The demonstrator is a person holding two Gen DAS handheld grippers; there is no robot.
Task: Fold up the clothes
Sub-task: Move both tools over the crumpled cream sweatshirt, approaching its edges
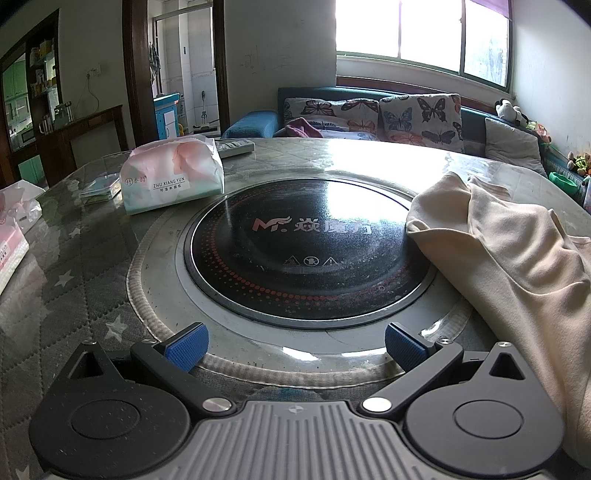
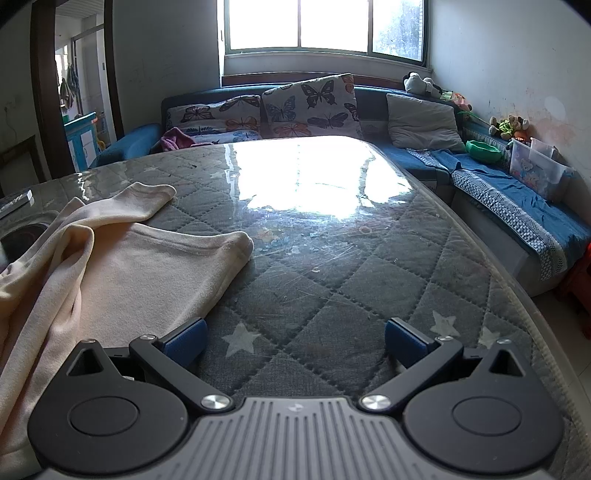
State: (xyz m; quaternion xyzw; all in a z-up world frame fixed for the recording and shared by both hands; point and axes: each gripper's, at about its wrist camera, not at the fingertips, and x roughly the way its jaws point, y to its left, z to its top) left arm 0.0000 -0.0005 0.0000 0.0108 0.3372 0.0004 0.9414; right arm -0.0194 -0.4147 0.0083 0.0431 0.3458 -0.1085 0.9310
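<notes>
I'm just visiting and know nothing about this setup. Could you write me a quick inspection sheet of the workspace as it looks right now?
Surface: quilted star-pattern table under a glossy clear cover, with a round black cooktop set into it.
Job's things: cream garment, rumpled and unfolded, one edge lying over the cooktop's rim.
Clutter: tissue pack, small clear box, remote control, more tissue packs at the table's edge.
Grippers: left gripper and right gripper both open, holding nothing.
Cables: nothing seen.
Surroundings: blue sofa with butterfly cushions, bright window.
</notes>
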